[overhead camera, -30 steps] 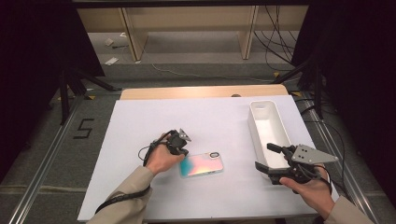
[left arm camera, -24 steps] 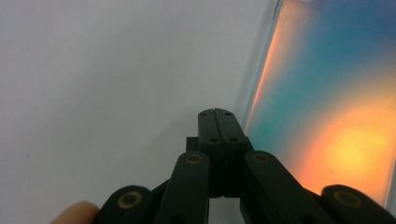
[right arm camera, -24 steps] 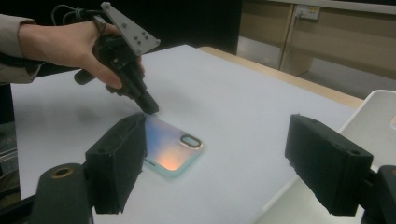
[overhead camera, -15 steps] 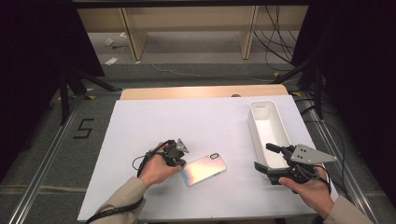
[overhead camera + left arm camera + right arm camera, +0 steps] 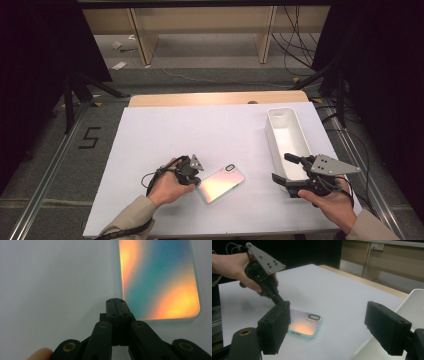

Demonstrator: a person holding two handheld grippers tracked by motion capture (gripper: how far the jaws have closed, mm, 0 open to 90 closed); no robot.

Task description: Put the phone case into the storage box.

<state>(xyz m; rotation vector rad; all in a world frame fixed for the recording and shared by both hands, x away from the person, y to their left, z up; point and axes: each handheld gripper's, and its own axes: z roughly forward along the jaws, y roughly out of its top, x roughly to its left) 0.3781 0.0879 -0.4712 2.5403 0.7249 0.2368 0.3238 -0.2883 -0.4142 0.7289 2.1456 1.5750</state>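
Hands enter at the bottom of the high view, each carrying a gripper. Lower left of centre, the left gripper (image 5: 196, 176) has its jaws pressed together with nothing between them, the joined tips at the near corner of the phone (image 5: 222, 183). That looks like a nudge or a turning push rather than a pickup, since the phone lies flat, back up, on the white desk (image 5: 200, 130) with no raised edge to pinch. In the left gripper view the tip (image 5: 115, 305) sits just at the phone's corner (image 5: 160, 277). Lower right, the right gripper (image 5: 289, 169) waits with jaws spread and empty over the near end of the tray (image 5: 275, 132), likely ready to receive.
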